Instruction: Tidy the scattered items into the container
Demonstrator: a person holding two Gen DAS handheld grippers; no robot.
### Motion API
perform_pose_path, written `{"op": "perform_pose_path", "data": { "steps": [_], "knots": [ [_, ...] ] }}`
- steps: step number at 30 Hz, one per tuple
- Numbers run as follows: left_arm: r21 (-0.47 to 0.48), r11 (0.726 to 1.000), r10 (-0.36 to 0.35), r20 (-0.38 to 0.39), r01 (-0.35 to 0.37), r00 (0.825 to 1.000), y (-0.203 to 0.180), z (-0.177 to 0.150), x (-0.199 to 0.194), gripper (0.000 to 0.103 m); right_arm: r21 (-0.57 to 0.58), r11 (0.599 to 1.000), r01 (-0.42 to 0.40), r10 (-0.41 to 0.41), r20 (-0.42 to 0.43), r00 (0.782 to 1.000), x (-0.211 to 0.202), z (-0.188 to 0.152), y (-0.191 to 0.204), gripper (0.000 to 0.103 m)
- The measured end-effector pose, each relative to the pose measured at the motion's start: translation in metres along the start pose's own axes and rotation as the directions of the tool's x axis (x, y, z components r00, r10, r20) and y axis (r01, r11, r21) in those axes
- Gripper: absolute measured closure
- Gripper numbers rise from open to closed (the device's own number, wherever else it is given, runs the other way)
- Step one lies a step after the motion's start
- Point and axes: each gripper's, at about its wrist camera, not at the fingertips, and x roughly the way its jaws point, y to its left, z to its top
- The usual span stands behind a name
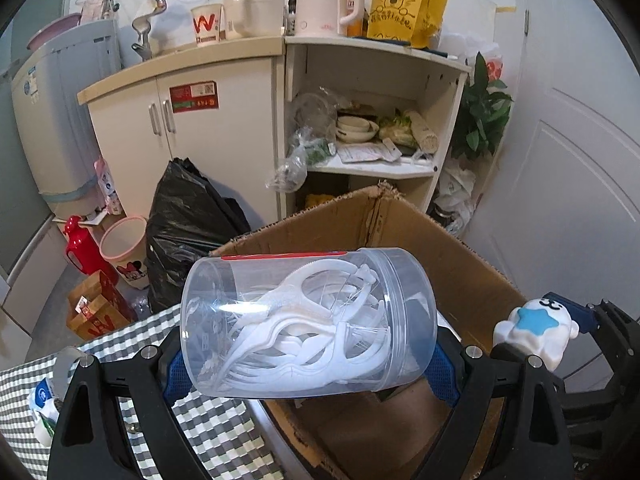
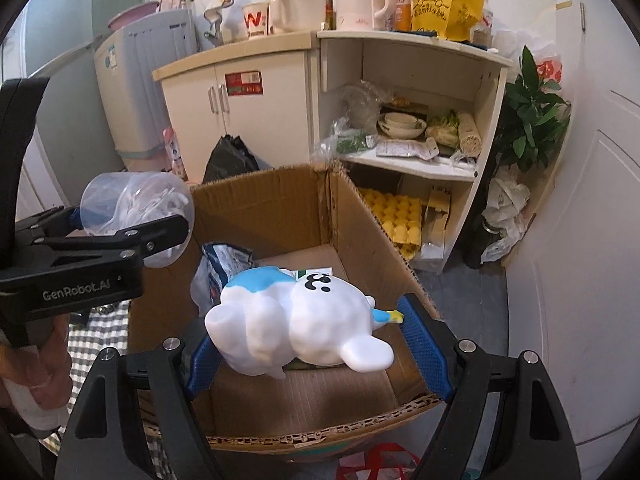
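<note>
A clear plastic jar full of white floss picks lies sideways between the blue pads of my left gripper, which is shut on it. It hangs over the near left corner of an open cardboard box. My right gripper is shut on a white squishy toy with a blue patch, held above the box. Inside the box lie a blue-and-white packet and a green-and-white carton. The right wrist view shows the jar at the left; the left wrist view shows the toy at the right.
A checkered tablecloth covers the table left of the box, with a small white bottle on it. Behind stand a black rubbish bag, a pink bin, a cream cabinet and open shelves. A person's hand holds the left gripper.
</note>
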Motion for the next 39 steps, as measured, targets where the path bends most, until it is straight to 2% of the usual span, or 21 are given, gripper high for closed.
{"op": "perform_pose_path", "data": {
  "steps": [10, 15, 26, 39],
  "knots": [
    [0.03, 1.0, -0.003, -0.049, 0.004, 0.999, -0.007, -0.003, 0.024, 0.01, -0.005, 1.0, 0.005, -0.005, -0.053, 0.999, 0.02, -0.006, 0.001, 0.023],
    [0.04, 0.999, -0.016, -0.04, 0.017, 0.999, -0.009, -0.002, 0.022, 0.009, -0.005, 1.0, 0.021, -0.021, -0.06, 0.998, 0.023, -0.008, 0.002, 0.013],
    [0.01, 1.0, 0.004, 0.03, -0.004, 1.0, 0.004, 0.006, -0.009, 0.009, 0.009, 1.0, 0.009, -0.009, -0.015, 1.0, 0.003, -0.002, 0.012, 0.013],
    [-0.043, 0.998, 0.057, 0.066, -0.054, 0.996, 0.033, 0.003, -0.054, 0.006, 0.018, 1.0, -0.025, 0.024, 0.049, 0.998, -0.028, 0.003, 0.034, 0.013]
  ]
}}
